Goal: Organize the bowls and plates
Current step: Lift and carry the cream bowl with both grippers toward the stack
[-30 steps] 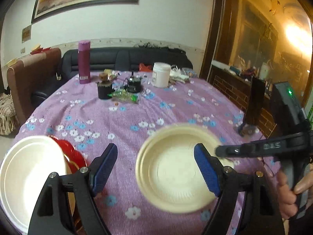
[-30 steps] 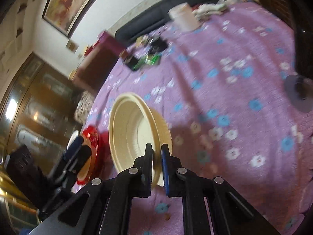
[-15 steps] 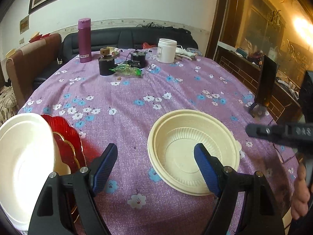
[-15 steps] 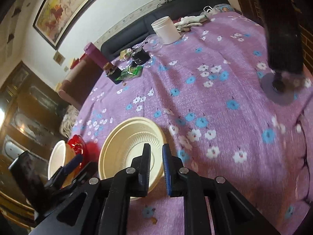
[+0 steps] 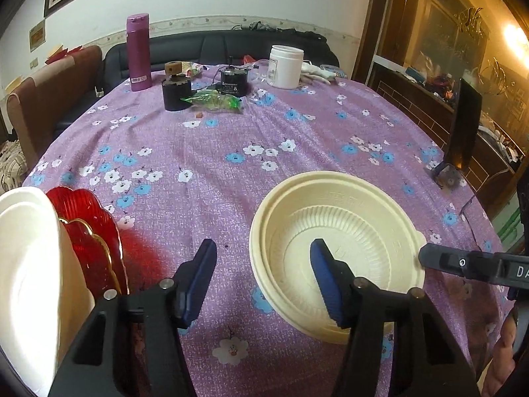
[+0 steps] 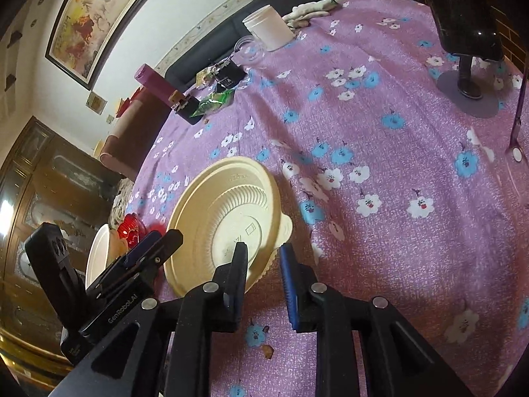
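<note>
cream bowl [image 5: 337,254] lay flat on the tabletop [image 5: 231,152] | my right gripper [image 6: 263,264] was opening, its pads straddling the bowl's near rim, released | my left gripper [image 5: 261,274] was closing, nothing gripped | white plate [image 5: 23,281] and red plates [image 5: 89,231] stood left of the bowl
</note>
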A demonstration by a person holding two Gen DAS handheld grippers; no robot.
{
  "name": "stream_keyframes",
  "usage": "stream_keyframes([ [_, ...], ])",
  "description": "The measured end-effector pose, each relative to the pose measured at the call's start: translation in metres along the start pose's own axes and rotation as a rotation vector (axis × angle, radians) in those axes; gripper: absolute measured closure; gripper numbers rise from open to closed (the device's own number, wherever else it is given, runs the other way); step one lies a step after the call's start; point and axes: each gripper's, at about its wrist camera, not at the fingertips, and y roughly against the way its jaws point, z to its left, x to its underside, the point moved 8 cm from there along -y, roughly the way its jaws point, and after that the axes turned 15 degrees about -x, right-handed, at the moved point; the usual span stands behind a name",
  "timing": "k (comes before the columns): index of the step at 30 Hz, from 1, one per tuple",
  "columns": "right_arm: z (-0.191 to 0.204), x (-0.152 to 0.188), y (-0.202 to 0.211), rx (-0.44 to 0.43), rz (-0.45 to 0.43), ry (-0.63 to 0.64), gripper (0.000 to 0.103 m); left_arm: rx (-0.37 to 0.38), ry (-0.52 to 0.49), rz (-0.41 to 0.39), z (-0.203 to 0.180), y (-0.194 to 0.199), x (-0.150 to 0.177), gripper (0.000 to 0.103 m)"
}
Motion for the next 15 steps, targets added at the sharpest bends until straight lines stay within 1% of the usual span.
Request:
stream_keyframes([
  [3,0.000,-0.001,-0.003,-0.006,-0.003,-0.008,0.081,0.003,-0.007,0.013,-0.002,-0.004,0.001,0.058],
  [4,-0.001,-0.002,-0.003,-0.007,-0.008,-0.013,0.081,0.006,-0.008,0.018,-0.002,-0.005,0.002,0.059],
  [7,-0.003,-0.001,-0.004,-0.010,-0.010,-0.026,0.081,0.009,-0.010,0.019,-0.003,-0.006,0.003,0.062],
  [12,-0.004,-0.002,-0.003,-0.009,-0.011,-0.023,0.081,0.010,-0.015,0.024,-0.005,-0.009,0.002,0.062],
  [14,-0.004,0.000,-0.003,-0.009,-0.009,-0.026,0.081,0.012,-0.021,0.031,-0.007,-0.011,0.003,0.064],
  [15,-0.005,0.000,-0.004,-0.009,-0.008,-0.027,0.081,0.015,-0.026,0.034,-0.009,-0.012,0.004,0.067],
])
